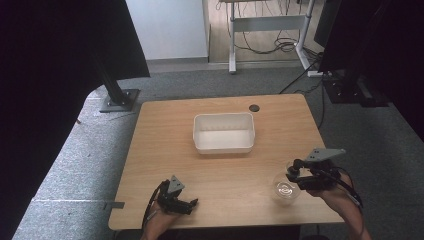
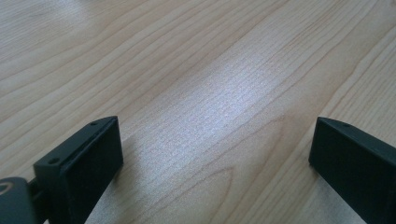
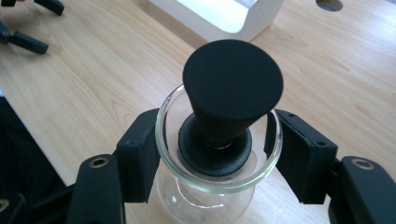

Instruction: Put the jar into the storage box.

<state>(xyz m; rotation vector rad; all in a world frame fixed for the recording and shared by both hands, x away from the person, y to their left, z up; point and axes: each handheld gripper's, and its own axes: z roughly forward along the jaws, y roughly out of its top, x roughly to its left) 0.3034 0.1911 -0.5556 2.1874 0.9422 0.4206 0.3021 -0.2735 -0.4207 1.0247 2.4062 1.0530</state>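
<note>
My right gripper [image 3: 219, 154] has its two black jaws on either side of the flared neck of a clear glass flask [image 3: 217, 179], the pads against the glass just under the rim, so I read it as pinching the flask. A black stopper [image 3: 232, 88] sits in the mouth, directly ahead of and between my jaws, its wide round top tilted a little toward the camera and its narrow end down in the neck. In the high view this gripper [image 1: 295, 176] lies at the near right part of the table [image 1: 165, 150], with the flask [image 1: 286, 189] standing upright on the wood at the jaw tips and my hand [image 1: 336, 196] behind it toward the table edge. Beyond the flask, farther out from my jaws, stands a white rectangular bin [image 1: 223, 132], open side up, well apart from the glass; its corner [image 3: 224, 16] appears past the stopper in the right gripper view. Past the bin there is a small dark round hole [image 1: 254, 107] in the tabletop. My left gripper [image 1: 191, 203] rests low near the front edge, well apart from the flask, its jaws spread wide over bare wood grain [image 2: 210, 107] with nothing between them.
</note>
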